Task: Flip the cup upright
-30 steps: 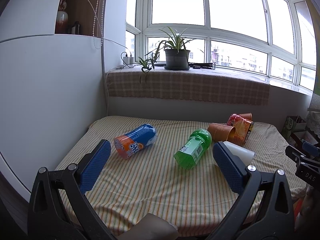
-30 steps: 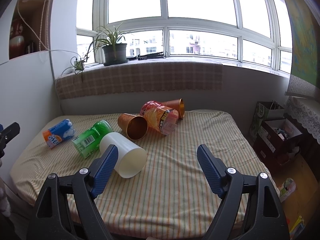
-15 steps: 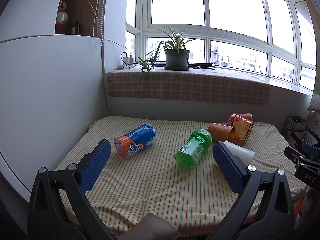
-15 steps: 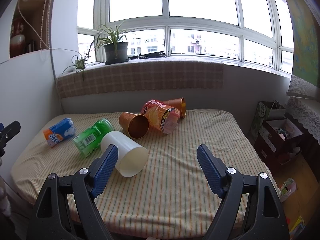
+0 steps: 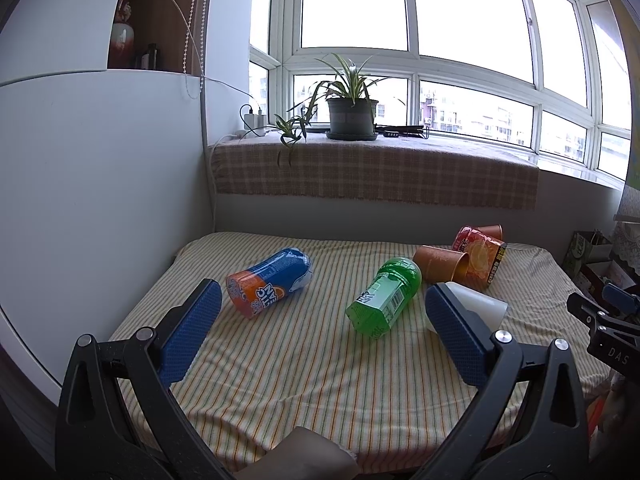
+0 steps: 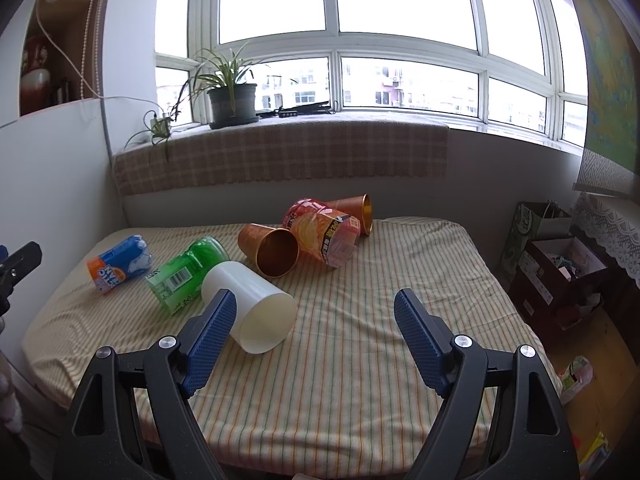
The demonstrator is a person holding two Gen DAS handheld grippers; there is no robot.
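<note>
Several cups lie on their sides on a striped table (image 6: 360, 360). A white cup (image 6: 256, 304) lies nearest, its mouth toward my right gripper (image 6: 316, 320), which is open and empty just in front of it. A copper cup (image 6: 272, 250) lies behind it, a second copper cup (image 6: 356, 216) farther back. An orange-red cup (image 6: 320, 236), a green cup (image 5: 384, 300) and a blue-orange cup (image 5: 268, 284) also lie tipped over. My left gripper (image 5: 320, 312) is open and empty above the table's front edge. The white cup (image 5: 476, 306) is partly hidden behind its right finger.
A white wall (image 5: 100, 200) bounds the table on the left. A checked windowsill (image 6: 280, 156) with a potted plant (image 6: 232, 96) runs along the back. Boxes and bags (image 6: 560, 264) stand on the floor to the right.
My right gripper has moved slightly closer to the white cup. The left gripper has barely moved.
</note>
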